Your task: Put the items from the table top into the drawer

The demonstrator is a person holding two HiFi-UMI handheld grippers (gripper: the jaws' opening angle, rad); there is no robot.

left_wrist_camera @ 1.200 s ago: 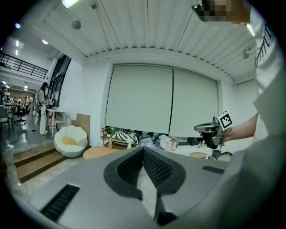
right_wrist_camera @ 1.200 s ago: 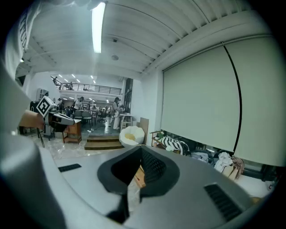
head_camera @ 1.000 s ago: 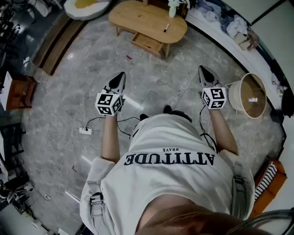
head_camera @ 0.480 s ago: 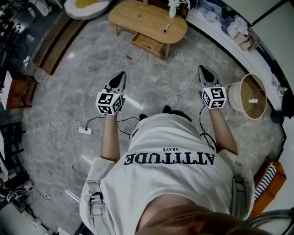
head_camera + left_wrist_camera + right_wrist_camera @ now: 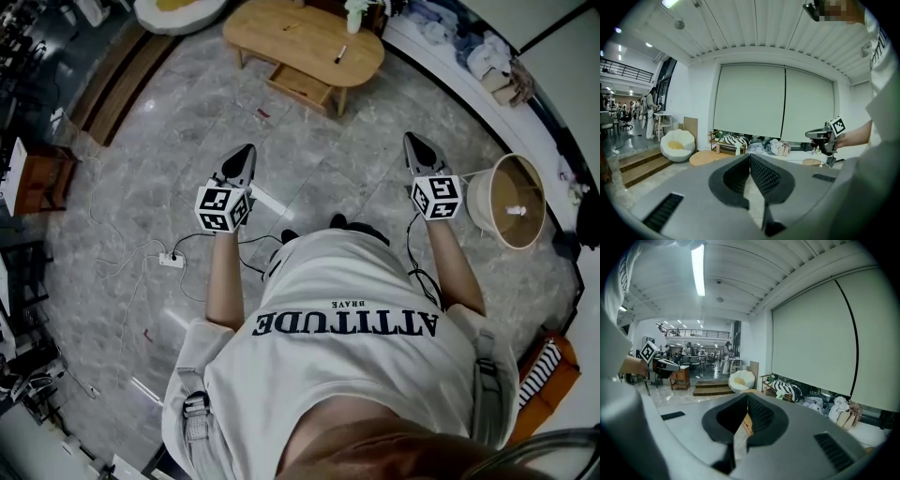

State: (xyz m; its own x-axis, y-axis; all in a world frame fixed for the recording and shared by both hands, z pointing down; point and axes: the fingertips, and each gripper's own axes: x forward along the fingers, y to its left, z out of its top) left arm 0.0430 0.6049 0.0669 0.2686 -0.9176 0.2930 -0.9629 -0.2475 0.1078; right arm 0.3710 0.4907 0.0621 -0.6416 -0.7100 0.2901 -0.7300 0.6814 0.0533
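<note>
One open drawer [image 5: 302,86] under the table [image 5: 272,42], marker [image 5: 339,55] on top

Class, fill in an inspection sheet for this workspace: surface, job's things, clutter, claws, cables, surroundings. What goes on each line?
Surface: oval light-wood coffee table, well ahead of the person; its drawer stands open.
Job's things: dark marker pen on the tabletop; another small item there, too small to tell.
Clutter: red scrap on the grey stone floor.
Claws: left claw and right claw both shut, empty, over the floor.
Cables: white power strip with white leads; black cable near the person's feet.
Surroundings: round beige basket; white bench with clothes.
</note>
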